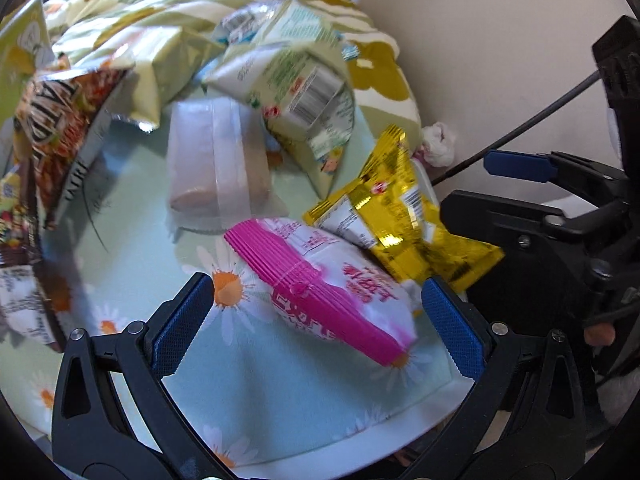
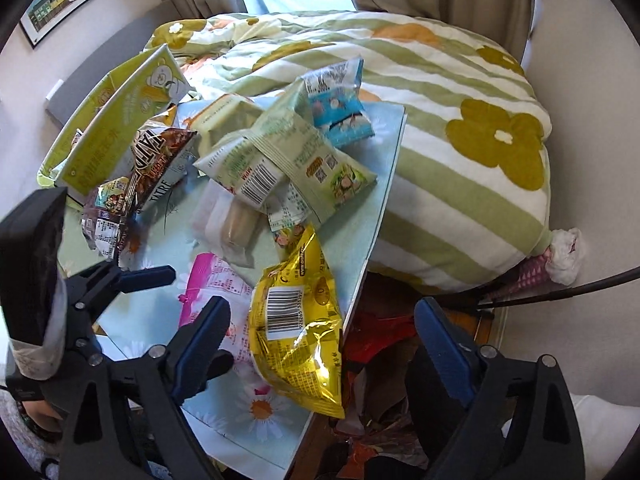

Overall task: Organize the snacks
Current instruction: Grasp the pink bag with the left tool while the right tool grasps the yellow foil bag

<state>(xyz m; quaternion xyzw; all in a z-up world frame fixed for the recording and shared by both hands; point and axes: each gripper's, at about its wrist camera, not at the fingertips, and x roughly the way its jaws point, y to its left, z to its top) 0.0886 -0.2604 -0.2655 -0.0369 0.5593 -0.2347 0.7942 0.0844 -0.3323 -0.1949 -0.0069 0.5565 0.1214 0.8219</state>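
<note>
- Left gripper [image 1: 318, 322]: wide open, nothing held. Pink-and-white packet [image 1: 328, 280] lies flat between its fingers, nearer the right finger; contact with either pad can't be confirmed.
- Right gripper [image 2: 320, 340]: wide open, empty. Gold foil packet [image 2: 298, 332] sits between its fingers, close to the left one, barcode up, lying at the tabletop [image 2: 120, 320] edge and overlapping the pink-and-white packet.
- The right gripper's right finger hangs off the tabletop edge, over red clutter [image 2: 376, 344] below.
- Just ahead of the left gripper: clear-wrapped pale roll [image 1: 218, 164] flat on the daisy-print tabletop.
- Beyond it: pile of pale green packets [image 1: 304, 92] stacked on each other, a blue-and-white packet [image 2: 340, 104] at the far end.
- Ahead-left of both grippers: brown/orange printed bag [image 2: 160, 152] and a tall yellow-green bag [image 2: 120, 108], leaning.
- Far, ahead-right: striped floral duvet [image 2: 460, 128] on the bed, touching the tabletop's far edge.
</note>
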